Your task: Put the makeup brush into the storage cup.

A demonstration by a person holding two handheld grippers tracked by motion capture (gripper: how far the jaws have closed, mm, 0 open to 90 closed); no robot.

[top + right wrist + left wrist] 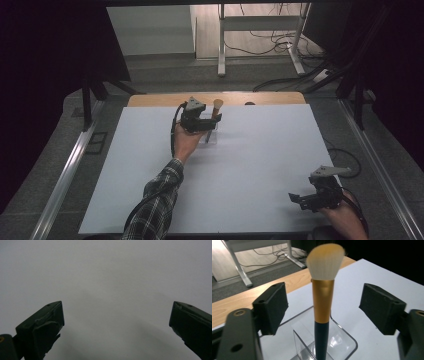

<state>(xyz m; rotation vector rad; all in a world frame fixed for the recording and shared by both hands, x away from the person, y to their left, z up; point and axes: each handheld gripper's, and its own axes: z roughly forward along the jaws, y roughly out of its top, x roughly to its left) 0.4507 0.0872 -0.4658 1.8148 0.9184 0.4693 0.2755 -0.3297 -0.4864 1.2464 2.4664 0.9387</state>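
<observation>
A makeup brush [322, 302] with pale bristles, a gold ferrule and a dark handle stands upright in a clear acrylic holder [344, 337] at the far middle of the white board [250, 165]. My left gripper [324, 308] is open, one jaw on each side of the brush, with a gap between each pad and the ferrule. In the high view the left gripper [216, 122] sits level at the brush [217, 106]. My right gripper [295, 198] rests near the board's front right corner. It is open [116, 322], with only bare white surface between its jaws.
A strip of wooden tabletop [150, 100] runs behind the board. Beyond it are grey floor, a white desk frame [222, 45] and loose cables [280, 42]. Metal rails [67, 170] flank the board on both sides.
</observation>
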